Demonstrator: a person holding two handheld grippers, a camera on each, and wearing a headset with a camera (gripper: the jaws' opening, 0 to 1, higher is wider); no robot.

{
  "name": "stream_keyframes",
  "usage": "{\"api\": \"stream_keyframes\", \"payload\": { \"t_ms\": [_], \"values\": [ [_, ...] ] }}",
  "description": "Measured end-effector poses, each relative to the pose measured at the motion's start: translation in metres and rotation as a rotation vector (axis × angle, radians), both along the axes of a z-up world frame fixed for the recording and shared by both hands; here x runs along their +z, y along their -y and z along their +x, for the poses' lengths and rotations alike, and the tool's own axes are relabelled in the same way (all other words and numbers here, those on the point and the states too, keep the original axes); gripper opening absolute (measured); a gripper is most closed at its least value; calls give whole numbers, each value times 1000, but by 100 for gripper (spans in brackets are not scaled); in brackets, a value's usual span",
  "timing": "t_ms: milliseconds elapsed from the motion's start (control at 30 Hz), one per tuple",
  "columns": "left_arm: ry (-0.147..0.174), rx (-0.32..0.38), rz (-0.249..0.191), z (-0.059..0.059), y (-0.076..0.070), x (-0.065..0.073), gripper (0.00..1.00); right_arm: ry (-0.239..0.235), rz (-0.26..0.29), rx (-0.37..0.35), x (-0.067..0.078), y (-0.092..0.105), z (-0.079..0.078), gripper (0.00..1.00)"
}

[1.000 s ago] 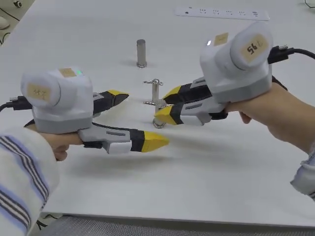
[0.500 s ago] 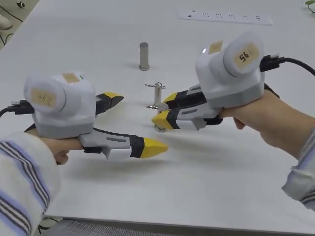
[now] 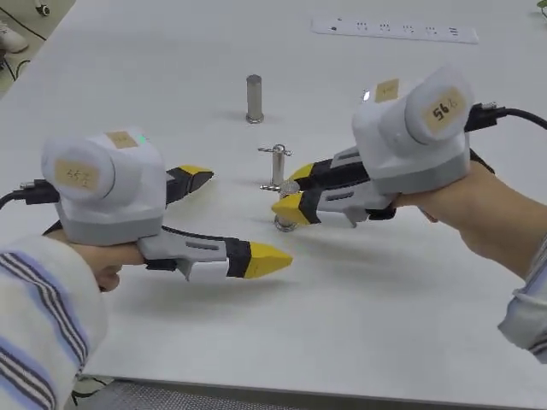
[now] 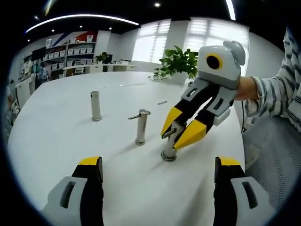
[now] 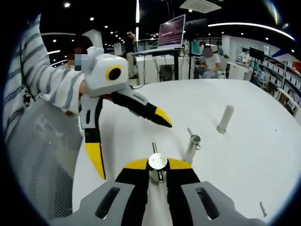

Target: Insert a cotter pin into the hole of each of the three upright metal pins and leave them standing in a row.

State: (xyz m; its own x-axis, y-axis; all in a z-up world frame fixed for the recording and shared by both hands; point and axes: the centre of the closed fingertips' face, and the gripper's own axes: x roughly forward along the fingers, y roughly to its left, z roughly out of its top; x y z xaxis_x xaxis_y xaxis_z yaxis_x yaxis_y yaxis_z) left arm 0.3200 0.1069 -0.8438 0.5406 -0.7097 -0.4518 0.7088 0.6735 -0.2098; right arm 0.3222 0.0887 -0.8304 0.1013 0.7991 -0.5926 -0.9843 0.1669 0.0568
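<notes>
Steel near pin [image 5: 158, 162] sits clamped in right tongs [image 3: 286, 191] (left tongs [image 3: 248, 215] apart).

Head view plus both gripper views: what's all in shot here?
Table: one, white.
Metal pins: three, silver, upright in a row; far pin, middle pin, near pin.
Cotter pins: two, silver; middle pin's cotter through its top, near pin's cotter at its top.
Power strip: one, white, table's far edge.
Plant: one, green, background.
Left tongs: yellow-tipped, wide open.
Right tongs: yellow-tipped, flanking near pin's top.
Hands: left hand, right hand, holding them.
</notes>
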Motion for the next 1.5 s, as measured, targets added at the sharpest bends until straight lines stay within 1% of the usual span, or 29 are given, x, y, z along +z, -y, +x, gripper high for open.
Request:
{"api": "stream_keyframes", "payload": {
  "t_ms": [100, 200, 300, 367, 433, 500, 567, 600, 633, 667, 700, 733, 800, 967, 1000, 1033, 1100, 1233, 1433, 1500],
  "values": [
    [-2, -1, -2, -1, 1, 0, 99, 3, 3, 18, 2, 8, 3, 14],
    [-2, -3, -4, -1, 1, 0, 99, 14, 20, 37, 8, 18, 12, 14],
    [-6, -9, 3, -2, 2, 0, 99, 25, 26, 45, 11, 27, 21, 14],
    [-7, -15, 8, -3, 3, 0, 99, 25, 13, 24, 9, 38, 38, 14],
    [-10, -17, 10, -4, 3, 0, 99, 39, 0, 15, 9, 46, 46, 14],
    [-14, -17, 12, -5, 3, -1, 99, 36, -4, 11, 9, 54, 54, 14],
    [-17, -18, 19, -6, 2, -2, 99, 29, 1, 18, 11, 57, 55, 14],
    [-26, -19, 19, -6, 3, -3, 99, 22, 5, 18, 11, 59, 56, 14],
    [-50, -26, 8, -9, 4, -4, 99, 16, 8, 19, 10, 60, 57, 14],
    [-49, -37, 1, -10, 6, -3, 99, 13, 8, 19, 10, 61, 56, 14],
    [-37, -42, 7, -9, 7, -2, 99, 6, 7, 24, 8, 62, 54, 14],
    [-35, -45, 11, -9, 8, -2, 99, 5, 6, 28, 7, 63, 53, 14],
    [-36, -48, 11, -9, 9, -1, 99, 2, 4, 34, 4, 64, 52, 14],
    [-28, -50, 10, -7, 10, 4, 99, 0, -6, 46, -1, 66, 52, 14],
    [-28, -52, 9, -8, 10, 4, 99, 1, 0, 45, -1, 65, 54, 14],
    [-32, -63, 1, -10, 12, 5, 98, -7, 5, 42, -2, 64, 55, 14],
    [-30, -70, -4, -12, 14, 7, 95, -10, 10, 47, 0, 64, 53, 14],
    [-35, -71, -7, -14, 16, 7, 95, -30, 36, 64, 2, 61, 49, 14],
    [-42, -76, -10, -16, 18, 7, 96, -34, 49, 64, 1, 61, 48, 15],
    [-51, -85, -12, -18, 20, 7, 95, -25, 44, 81, 1, 60, 46, 15]
  ]
}}
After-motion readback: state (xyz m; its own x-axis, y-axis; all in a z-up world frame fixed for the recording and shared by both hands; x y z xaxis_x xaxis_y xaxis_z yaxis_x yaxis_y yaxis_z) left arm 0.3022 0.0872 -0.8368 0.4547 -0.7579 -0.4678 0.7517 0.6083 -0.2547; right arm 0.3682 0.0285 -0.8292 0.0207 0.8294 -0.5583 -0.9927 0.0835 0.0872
